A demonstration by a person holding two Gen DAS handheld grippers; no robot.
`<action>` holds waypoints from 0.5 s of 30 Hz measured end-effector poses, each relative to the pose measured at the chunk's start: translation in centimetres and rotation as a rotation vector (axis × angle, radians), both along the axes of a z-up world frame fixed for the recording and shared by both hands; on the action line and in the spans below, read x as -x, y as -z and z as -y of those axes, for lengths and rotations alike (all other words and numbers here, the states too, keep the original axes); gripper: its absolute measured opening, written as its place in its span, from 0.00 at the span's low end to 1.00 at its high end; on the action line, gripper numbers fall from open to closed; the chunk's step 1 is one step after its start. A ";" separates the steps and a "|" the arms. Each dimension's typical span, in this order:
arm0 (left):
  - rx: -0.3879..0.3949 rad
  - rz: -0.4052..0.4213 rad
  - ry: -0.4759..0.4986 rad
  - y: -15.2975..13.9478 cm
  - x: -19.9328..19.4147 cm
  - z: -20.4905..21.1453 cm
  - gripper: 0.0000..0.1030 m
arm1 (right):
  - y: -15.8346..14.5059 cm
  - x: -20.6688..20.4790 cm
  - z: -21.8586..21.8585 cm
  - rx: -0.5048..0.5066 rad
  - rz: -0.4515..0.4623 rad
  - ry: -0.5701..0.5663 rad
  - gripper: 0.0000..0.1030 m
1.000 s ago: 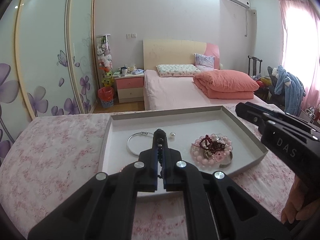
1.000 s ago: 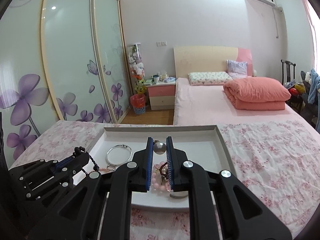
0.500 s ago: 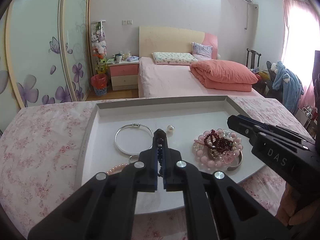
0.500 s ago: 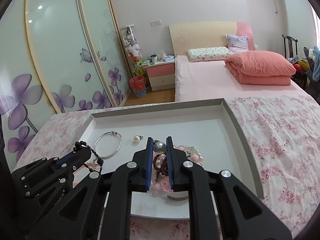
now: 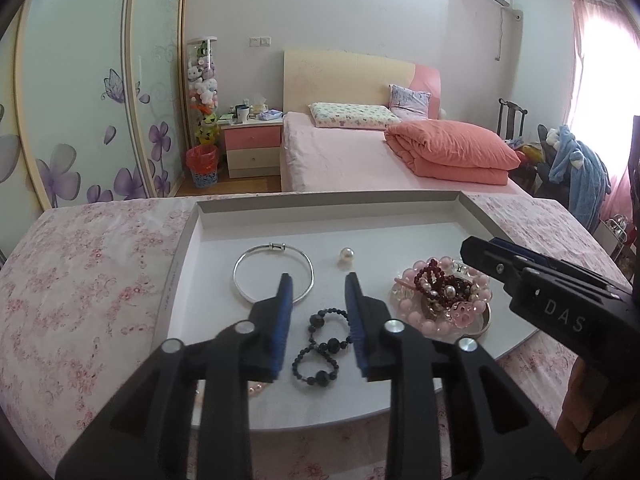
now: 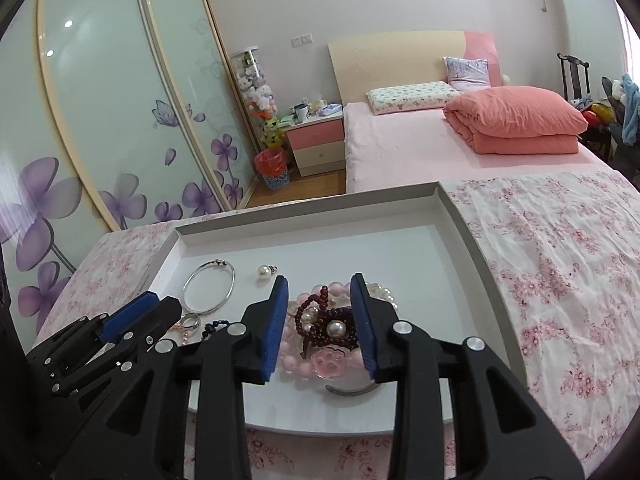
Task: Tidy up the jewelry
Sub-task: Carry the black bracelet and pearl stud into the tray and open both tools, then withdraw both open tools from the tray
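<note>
While both grippers hang released, left gripper straddles black bead bracelet lying twisted on tray near edge; right gripper fingers wide over tangled bead pile. Risk: closing there snags several strands, drags whole pile.

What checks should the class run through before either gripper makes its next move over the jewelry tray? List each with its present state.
1. Left gripper open and empty: ok.
2. Right gripper open and empty: ok.
3. Black bead bracelet lying inside the tray, free of the fingers: ok.
4. Silver bangle apart from the pile of bracelets: ok.
5. Loose pearl lying alone on the tray: ok.
6. Pile untangled enough to lift one piece: cannot tell.
</note>
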State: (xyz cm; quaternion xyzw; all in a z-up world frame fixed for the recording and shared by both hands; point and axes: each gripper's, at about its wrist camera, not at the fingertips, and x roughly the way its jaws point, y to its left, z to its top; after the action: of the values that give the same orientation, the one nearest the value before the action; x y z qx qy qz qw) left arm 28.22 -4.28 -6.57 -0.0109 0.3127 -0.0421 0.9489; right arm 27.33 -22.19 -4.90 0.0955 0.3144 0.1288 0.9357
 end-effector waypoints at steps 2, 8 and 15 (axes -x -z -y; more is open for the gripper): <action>0.002 -0.001 -0.003 0.0 0.1 -0.1 0.30 | 0.0 0.1 0.1 -0.002 0.000 0.003 0.33; 0.003 -0.002 -0.014 -0.2 0.4 -0.4 0.31 | -0.1 0.1 0.3 -0.001 0.002 0.005 0.33; 0.013 0.011 -0.027 -1.1 1.9 -1.2 0.39 | -0.7 1.3 0.8 -0.003 0.010 0.005 0.33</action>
State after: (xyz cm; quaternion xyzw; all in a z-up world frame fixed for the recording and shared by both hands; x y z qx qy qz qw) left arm 26.33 -3.04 -5.52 -0.0212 0.3070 -0.0313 0.9509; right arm 26.03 -23.01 -4.22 0.0969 0.3091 0.1271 0.9375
